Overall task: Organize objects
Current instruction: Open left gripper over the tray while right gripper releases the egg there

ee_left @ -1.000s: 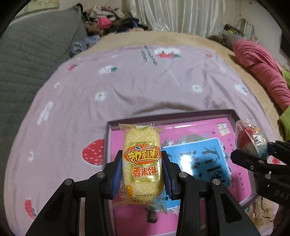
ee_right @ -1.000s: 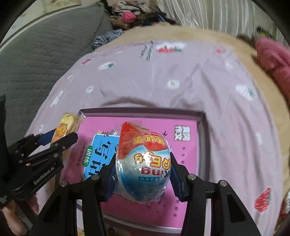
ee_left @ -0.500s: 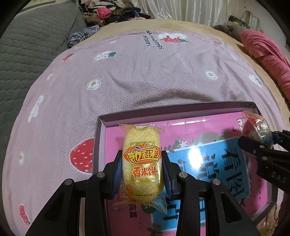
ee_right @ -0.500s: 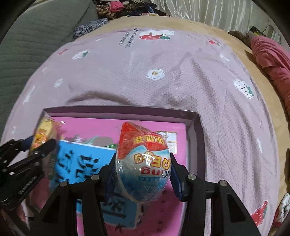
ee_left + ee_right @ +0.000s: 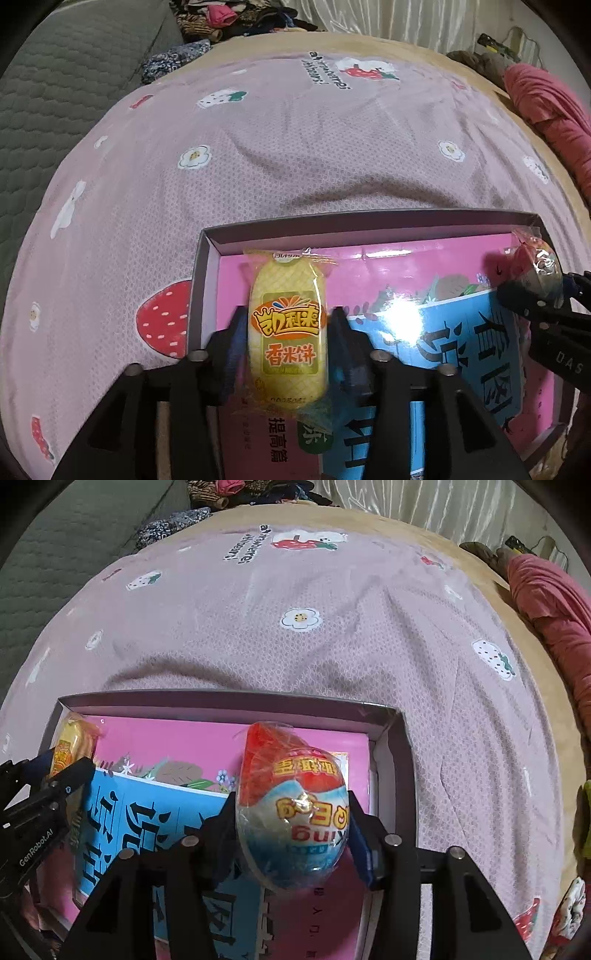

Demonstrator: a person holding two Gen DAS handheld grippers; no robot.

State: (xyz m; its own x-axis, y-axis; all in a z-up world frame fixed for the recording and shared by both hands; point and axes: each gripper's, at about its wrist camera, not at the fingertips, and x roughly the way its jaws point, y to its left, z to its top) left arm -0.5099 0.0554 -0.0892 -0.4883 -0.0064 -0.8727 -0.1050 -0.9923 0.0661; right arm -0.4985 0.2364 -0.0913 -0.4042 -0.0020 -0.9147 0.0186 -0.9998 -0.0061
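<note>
The left gripper [image 5: 288,332] clamps a yellow rice cracker packet [image 5: 288,328]. The right gripper [image 5: 291,819] grips a wrapped toy egg [image 5: 291,812]. Below both lies an open box [image 5: 332,225].

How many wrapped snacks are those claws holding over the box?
2. A yellow rice cracker pack is clamped in the left gripper, and a red-and-blue egg-shaped snack in the right gripper, both above the pink-lined box. Others may be hidden.

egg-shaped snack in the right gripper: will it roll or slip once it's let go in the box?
Likely rolls: the wrapped egg is rounded, with no flat face visible. Its glossy film may slip against the right gripper. The box wall should probably stop it.
</note>
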